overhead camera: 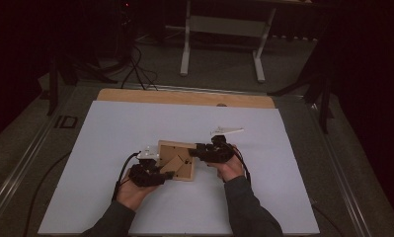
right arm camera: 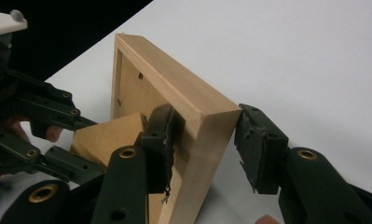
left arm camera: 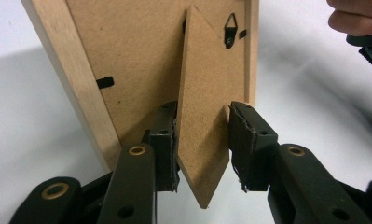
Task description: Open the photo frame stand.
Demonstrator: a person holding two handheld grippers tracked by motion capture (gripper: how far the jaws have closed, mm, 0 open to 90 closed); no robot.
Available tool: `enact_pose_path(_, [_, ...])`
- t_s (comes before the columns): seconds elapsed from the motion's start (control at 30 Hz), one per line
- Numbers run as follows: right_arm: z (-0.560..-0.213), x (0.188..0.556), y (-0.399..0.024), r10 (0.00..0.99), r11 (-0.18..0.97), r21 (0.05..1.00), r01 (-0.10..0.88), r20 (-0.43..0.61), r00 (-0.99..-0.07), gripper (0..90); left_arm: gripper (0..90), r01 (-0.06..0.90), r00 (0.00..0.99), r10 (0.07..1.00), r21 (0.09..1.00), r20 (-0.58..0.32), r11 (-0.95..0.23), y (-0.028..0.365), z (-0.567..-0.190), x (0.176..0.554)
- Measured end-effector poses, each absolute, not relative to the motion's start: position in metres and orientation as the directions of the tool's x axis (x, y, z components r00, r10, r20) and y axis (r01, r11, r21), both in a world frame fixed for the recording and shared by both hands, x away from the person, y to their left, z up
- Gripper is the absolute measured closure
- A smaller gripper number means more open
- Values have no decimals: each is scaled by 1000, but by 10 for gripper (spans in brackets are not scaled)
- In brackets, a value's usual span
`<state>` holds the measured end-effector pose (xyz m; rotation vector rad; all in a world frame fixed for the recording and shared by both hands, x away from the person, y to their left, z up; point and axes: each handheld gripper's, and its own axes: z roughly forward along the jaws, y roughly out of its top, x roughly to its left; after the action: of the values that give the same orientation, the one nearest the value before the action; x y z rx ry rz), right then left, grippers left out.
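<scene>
I have the picture frame face down mid-sheet. My left gripper straddles its fold-out stand, one pad touching; my right gripper brackets the frame's corner, not yet clamped. The stand looks part-raised; standing the frame remains.

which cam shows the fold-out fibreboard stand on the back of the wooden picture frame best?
Left gripper view: the brown fibreboard stand stands edge-on between the left gripper pads, close and sharp. The right gripper view shows one corner of it behind the light wooden picture frame. In the high view it is small and dim.
</scene>
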<state>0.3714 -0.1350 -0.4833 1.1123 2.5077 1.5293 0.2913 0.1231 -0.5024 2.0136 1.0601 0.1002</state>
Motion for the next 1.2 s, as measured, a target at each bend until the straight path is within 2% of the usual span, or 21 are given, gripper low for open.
enact_pose_path(0.23, [-480, 369, -137, 587, 277, 795, 540, 305, -750, 581, 640, 604, 643, 737, 729, -207, -322, 112, -497, 291])
enact_pose_path(0.4, [-474, 361, -136, 634, 300, 828, 474, 198, -747, 583, 636, 592, 635, 753, 735, -172, -331, 106, -498, 296])
enact_pose_path(0.57, [-471, 359, -136, 662, 316, 841, 439, 136, -737, 585, 631, 582, 632, 762, 736, -141, -346, 100, -499, 303])
enact_pose_path(0.87, [-469, 367, -142, 685, 295, 849, 438, 132, -716, 585, 636, 583, 627, 770, 728, -119, -362, 89, -502, 318])
enact_pose_path(1.2, [-469, 358, -137, 686, 320, 852, 415, 94, -721, 592, 630, 583, 621, 778, 720, -95, -377, 89, -506, 318])
